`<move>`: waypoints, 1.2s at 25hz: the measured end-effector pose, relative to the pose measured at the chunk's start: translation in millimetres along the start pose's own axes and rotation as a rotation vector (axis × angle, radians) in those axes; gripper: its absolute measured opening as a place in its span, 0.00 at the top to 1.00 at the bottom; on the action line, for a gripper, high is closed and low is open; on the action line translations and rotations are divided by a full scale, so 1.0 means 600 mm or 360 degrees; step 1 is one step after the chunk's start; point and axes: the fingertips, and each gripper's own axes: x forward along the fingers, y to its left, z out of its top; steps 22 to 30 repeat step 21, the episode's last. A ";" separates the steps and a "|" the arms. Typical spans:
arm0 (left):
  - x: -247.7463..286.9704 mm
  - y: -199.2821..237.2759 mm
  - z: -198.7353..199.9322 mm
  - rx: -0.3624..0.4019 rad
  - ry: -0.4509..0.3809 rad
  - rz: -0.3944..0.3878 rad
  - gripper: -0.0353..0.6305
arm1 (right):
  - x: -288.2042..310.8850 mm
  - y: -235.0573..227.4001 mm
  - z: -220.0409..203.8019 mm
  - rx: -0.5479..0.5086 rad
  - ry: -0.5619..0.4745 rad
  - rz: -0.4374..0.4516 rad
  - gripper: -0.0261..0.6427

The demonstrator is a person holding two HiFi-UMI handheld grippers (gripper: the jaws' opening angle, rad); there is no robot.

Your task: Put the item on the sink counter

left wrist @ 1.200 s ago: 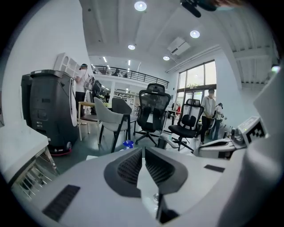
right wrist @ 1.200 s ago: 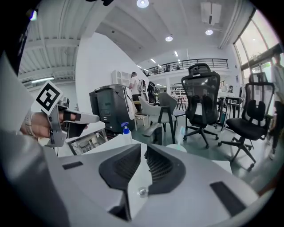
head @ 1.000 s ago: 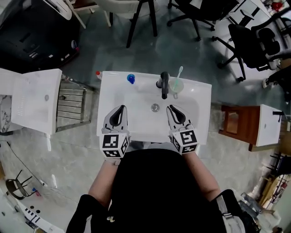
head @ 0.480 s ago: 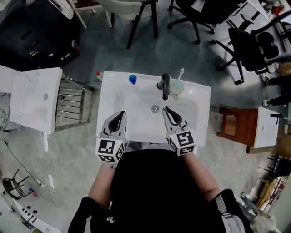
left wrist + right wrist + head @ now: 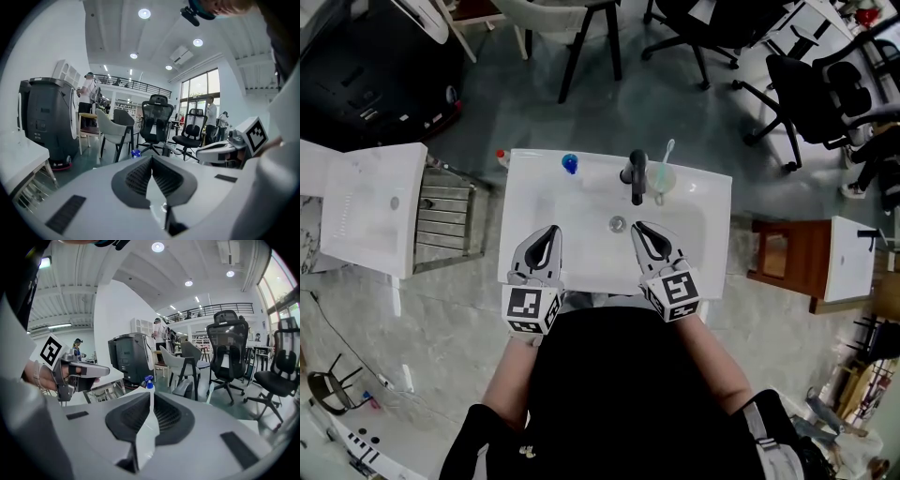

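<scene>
Holding both grippers at the sink counter's front edge.
Left gripper and right gripper are clenched, empty; the blue-topped bottle stands at the back edge, left of the faucet.

No words, numbers or brand names can be read anywhere. The only signs are black-and-white square patterns. One is on the left cube at the near left edge of the sink. The other is on the right cube at its near right edge.
</scene>
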 end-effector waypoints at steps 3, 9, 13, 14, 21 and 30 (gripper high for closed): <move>0.003 -0.002 -0.003 0.0006 0.0012 0.0002 0.91 | 0.001 0.000 -0.001 -0.0004 -0.0006 -0.0002 0.89; 0.002 -0.009 0.003 -0.0066 -0.0004 -0.0044 0.91 | -0.001 -0.003 -0.001 -0.0002 -0.0011 -0.0006 0.89; 0.001 -0.013 0.001 -0.0067 0.0005 -0.0069 0.91 | -0.001 -0.005 -0.002 -0.0006 -0.0009 -0.0009 0.89; 0.000 -0.013 0.001 -0.0076 0.0002 -0.0071 0.91 | -0.001 -0.006 -0.002 -0.0004 -0.0008 -0.0010 0.89; 0.001 -0.007 -0.006 -0.0130 0.0010 -0.0048 0.91 | -0.003 -0.011 -0.005 -0.0002 -0.0006 -0.0018 0.89; 0.001 -0.007 -0.006 -0.0130 0.0010 -0.0048 0.91 | -0.003 -0.011 -0.005 -0.0002 -0.0006 -0.0018 0.89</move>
